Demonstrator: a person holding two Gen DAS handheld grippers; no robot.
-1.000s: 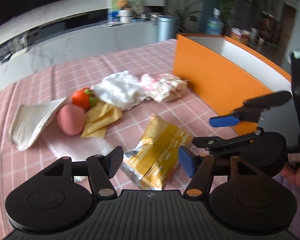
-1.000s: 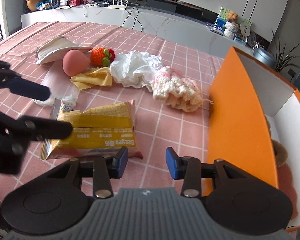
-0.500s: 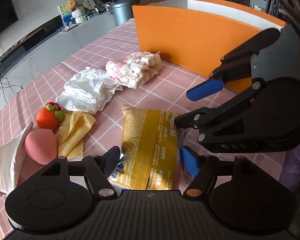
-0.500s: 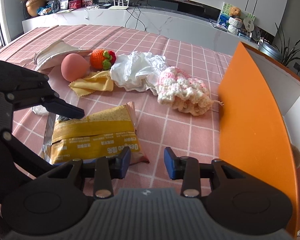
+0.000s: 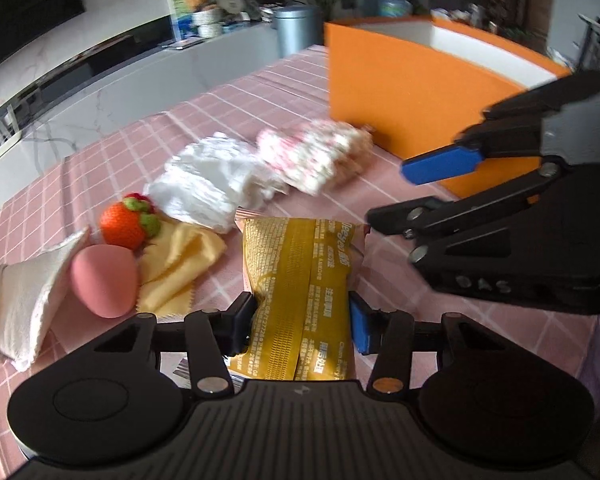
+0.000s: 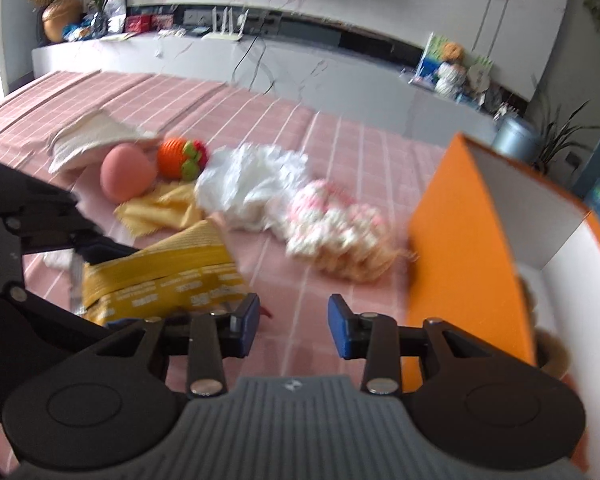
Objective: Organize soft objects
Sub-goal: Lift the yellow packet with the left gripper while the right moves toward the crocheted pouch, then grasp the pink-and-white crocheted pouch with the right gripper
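Note:
A yellow snack packet (image 5: 300, 276) lies on the pink checked cloth (image 5: 228, 112). My left gripper (image 5: 302, 324) straddles its near end, jaws closing, both pads pressing the packet's sides so it pinches in. In the right wrist view the packet (image 6: 160, 276) tilts up at its left end. My right gripper (image 6: 292, 324) hovers open over bare cloth with nothing between its fingers, just right of the packet. It also shows in the left wrist view as the right gripper (image 5: 392, 194). The orange box (image 6: 460, 232) stands to the right.
Beyond the packet lie a pink-and-white crochet piece (image 5: 316, 156), a white cloth (image 5: 212, 184), an orange knitted fruit (image 5: 126, 222), a pink ball (image 5: 104, 280), a yellow cloth (image 5: 180, 256) and a cream folded cloth (image 5: 24, 308). Something brown and fuzzy (image 6: 552, 356) sits inside the box.
My left gripper came down over the packet and its jaws narrowed from wide apart until they grip the near end. The right gripper lifted a little and stayed open.

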